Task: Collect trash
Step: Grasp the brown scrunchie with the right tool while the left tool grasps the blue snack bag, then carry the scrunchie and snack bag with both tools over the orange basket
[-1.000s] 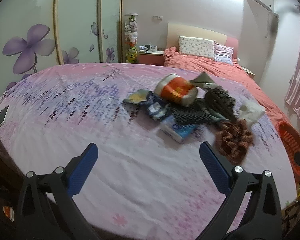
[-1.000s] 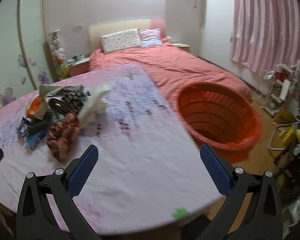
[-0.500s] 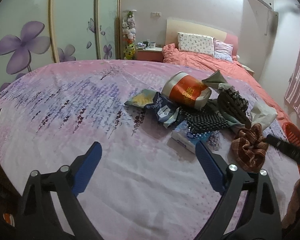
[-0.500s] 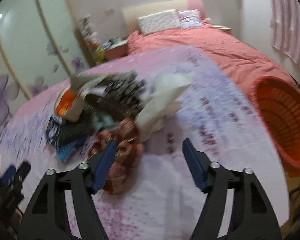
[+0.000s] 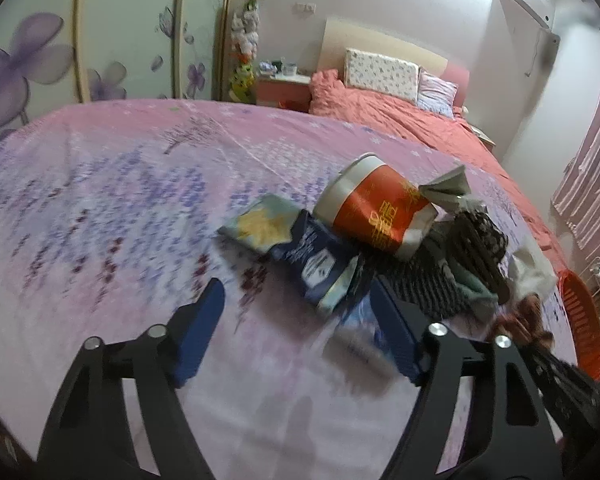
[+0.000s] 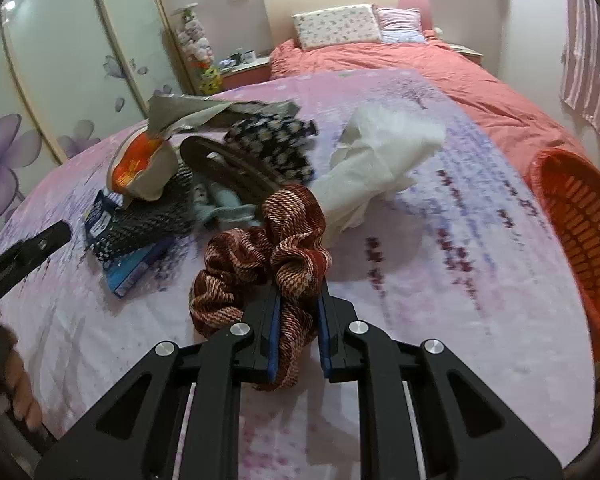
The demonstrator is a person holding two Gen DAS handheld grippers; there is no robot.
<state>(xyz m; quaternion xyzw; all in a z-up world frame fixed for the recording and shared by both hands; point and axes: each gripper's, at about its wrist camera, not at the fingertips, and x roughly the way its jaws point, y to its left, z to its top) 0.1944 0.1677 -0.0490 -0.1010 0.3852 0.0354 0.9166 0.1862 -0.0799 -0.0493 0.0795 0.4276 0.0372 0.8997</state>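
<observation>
Left wrist view
Left gripper (image 5: 296, 320): fingers spread wide, nothing between them, hovering low over the lilac sheet (image 5: 100, 208).
Trash pile: at 1 o'clock from the gripper; blue wrapper (image 5: 314, 258) nearest, red noodle cup (image 5: 374, 210) on its side behind it.
Open room: bare sheet from 9 to 12 o'clock.
Room: flowered wardrobe (image 5: 52, 60) at 10 o'clock.

Right wrist view
Right gripper (image 6: 299, 322): fingers drawn in tight, clamped on the red woven scrunchie (image 6: 268, 258).
Scrunchie: bunched above the fingertips, near edge of the pile.
Pile edge: white bag (image 6: 376, 160) at 1 o'clock.
Orange basket (image 6: 576, 240): at 3 o'clock, off the bed's edge.
Room: coral bed (image 6: 440, 68) at 12 o'clock.
</observation>
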